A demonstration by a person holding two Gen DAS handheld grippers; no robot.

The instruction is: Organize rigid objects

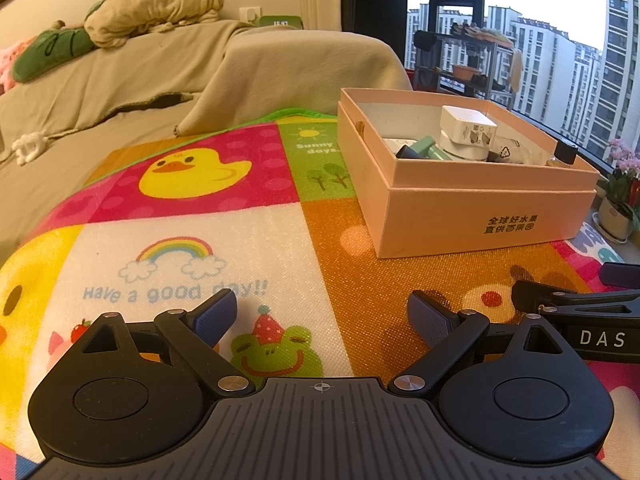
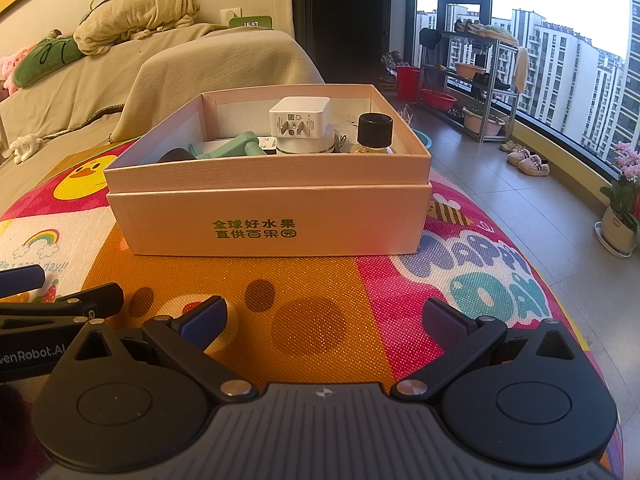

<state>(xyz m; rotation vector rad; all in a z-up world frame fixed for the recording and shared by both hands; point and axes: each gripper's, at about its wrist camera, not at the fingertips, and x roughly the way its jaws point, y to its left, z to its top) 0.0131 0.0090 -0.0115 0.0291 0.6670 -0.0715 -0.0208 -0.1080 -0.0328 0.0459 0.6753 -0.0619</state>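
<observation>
Across the middle of the right view, the pink box (image 2: 276, 216) holds the charger (image 2: 299, 117) and bottle (image 2: 374, 132), and with my right claw (image 2: 326, 320) and left claw (image 1: 322, 314) both wide apart and empty, I judge a careless reach could shove it off the desk (image 2: 320, 292).

covered sofa (image 2: 100, 80), big window (image 2: 560, 60), tiled floor (image 2: 500, 184)

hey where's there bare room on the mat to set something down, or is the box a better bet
Bare mat lies between the open right claw and the pink box. More runs from the open left claw toward the duck print. The box is crowded: white charger, black-capped bottle, green item.
</observation>
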